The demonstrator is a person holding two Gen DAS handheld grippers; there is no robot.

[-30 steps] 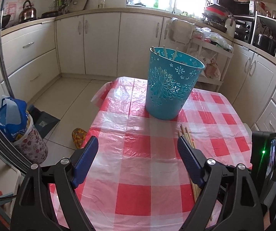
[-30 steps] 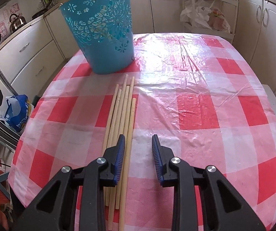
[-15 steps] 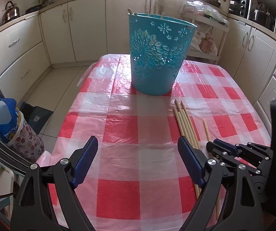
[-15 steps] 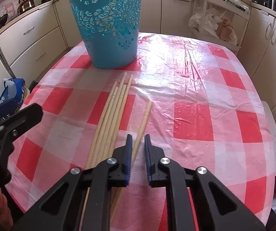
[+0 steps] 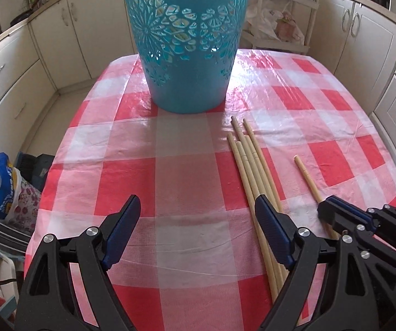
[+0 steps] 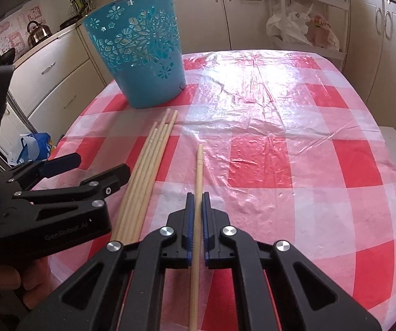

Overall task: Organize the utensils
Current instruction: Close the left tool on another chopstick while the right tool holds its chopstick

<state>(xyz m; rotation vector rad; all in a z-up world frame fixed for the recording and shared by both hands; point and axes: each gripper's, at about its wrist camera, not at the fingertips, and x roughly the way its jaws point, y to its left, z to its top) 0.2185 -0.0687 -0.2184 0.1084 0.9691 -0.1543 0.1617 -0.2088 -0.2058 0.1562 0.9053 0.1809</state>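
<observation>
A teal cut-out basket point(image 5: 189, 41) stands upright at the far side of the red-and-white checked table point(image 5: 184, 179); it also shows in the right wrist view point(image 6: 140, 55). Several long wooden chopsticks point(image 5: 250, 165) lie bundled on the cloth point(image 6: 148, 165). My right gripper point(image 6: 197, 198) is shut on one single chopstick point(image 6: 198, 171), apart from the bundle; it shows too in the left wrist view point(image 5: 308, 178). My left gripper point(image 5: 198, 212) is open and empty, just left of the bundle, low over the table.
Cream kitchen cabinets point(image 5: 46, 44) ring the table. A white rack with plastic bags point(image 6: 302, 27) stands behind it. A blue and floral bag point(image 5: 2, 190) sits on the floor to the left. The table edge drops off close on both sides.
My right gripper has closed on one chopstick and drawn it right, away from the bundle. My left gripper has moved forward and lower toward the basket, staying open.
</observation>
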